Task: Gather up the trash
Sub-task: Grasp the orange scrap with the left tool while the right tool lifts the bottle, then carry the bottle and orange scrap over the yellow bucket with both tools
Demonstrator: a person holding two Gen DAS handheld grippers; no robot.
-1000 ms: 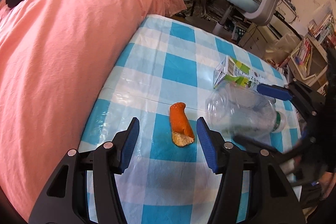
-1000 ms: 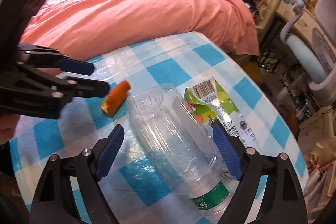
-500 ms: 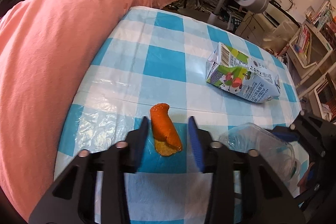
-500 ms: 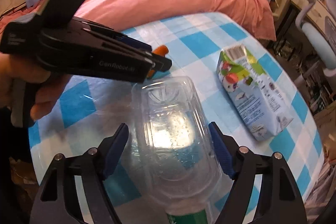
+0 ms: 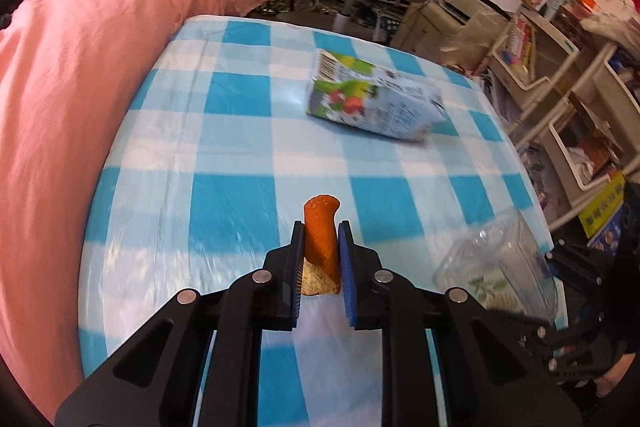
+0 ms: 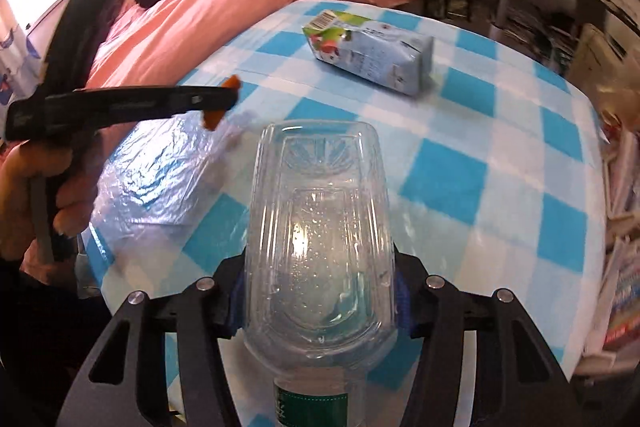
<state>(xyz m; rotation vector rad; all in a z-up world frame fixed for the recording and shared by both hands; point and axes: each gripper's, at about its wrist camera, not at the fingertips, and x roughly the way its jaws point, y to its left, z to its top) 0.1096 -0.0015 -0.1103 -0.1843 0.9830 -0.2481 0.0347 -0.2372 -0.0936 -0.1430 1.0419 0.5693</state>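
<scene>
Left wrist view gives us the checked blue-and-white table [image 5: 224, 147] beside the pink bed [image 5: 80, 59], with the drink carton [image 5: 372, 107] lying on its side toward one o'clock. Lower, at four o'clock, our right gripper [image 6: 318, 303] clamps the clear plastic bottle [image 6: 320, 219] across its body. Smallest, at six o'clock, our left gripper [image 5: 321, 251] pinches the orange peel [image 5: 320, 239] above the cloth.
</scene>
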